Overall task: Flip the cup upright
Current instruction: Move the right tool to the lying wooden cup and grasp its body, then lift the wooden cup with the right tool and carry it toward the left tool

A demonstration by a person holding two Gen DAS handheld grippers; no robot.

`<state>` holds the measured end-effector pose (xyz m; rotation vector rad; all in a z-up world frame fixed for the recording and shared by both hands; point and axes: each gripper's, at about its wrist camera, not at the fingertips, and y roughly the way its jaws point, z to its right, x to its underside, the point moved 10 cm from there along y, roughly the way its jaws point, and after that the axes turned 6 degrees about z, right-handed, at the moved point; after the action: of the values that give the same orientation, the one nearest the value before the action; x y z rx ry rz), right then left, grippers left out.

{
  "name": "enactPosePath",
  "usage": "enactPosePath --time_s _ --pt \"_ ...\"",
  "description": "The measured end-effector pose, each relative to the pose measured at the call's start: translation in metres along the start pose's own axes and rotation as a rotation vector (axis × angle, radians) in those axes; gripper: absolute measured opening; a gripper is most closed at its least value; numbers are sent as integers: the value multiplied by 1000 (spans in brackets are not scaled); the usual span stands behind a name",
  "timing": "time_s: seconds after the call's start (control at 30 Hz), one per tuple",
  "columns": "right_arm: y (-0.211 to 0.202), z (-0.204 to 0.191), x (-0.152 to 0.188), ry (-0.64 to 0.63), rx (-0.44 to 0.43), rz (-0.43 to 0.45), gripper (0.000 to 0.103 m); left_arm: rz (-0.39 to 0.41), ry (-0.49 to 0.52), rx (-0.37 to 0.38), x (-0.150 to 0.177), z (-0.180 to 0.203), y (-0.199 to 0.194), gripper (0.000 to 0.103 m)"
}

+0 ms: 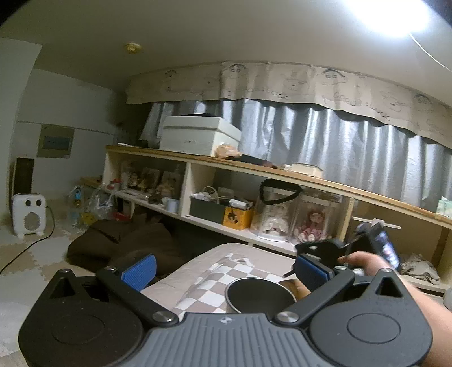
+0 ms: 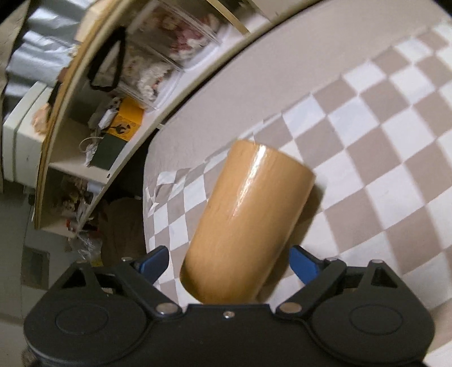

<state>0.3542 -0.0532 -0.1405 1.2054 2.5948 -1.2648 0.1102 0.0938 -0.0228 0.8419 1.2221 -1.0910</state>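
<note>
hidden: cup (image 2: 245, 223) mouth end cut off behind right gripper (image 2: 228, 261) | cup: tan, shiny, tilted over checkered bed (image 2: 381, 135) | right jaws spread beside cup | left gripper (image 1: 226, 269) jaws spread

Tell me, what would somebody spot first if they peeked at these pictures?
Probably the shiny tan wooden-looking cup, filling the middle of the right wrist view; it sits between the right gripper's blue pads, above the beige-and-white checkered cloth. In the left wrist view, the dazzling ceiling light glares at top right, and the left gripper is spread wide, with the cup's dark round mouth just below.
</note>
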Motion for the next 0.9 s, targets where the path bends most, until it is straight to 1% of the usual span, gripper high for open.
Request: enactPosePath --time_s 0.07,0.1,0.17,0.27,0.33,0.5,0.63,0.9 --pt "11 3 4 51 12 -26 88 5 9 15 1 1 0 103" --pt "14 4 5 66 10 -22 87 3 12 21 1 3 0 103" --pt "13 1 5 43 14 -13 81 -5 16 31 3 5 1 103" --pt "9 2 5 21 -10 -25 80 -19 16 37 5 5 3 103" --pt "4 4 7 -15 -22 -39 80 -28 14 39 6 4 3 103" --pt "-22 17 16 -185 1 -73 78 -42 15 46 6 4 1 103" --pt "-50 37 29 -316 34 -103 77 -58 13 50 7 5 0 103" --pt "-98 62 59 -667 89 -181 76 -92 26 56 10 8 0 103"
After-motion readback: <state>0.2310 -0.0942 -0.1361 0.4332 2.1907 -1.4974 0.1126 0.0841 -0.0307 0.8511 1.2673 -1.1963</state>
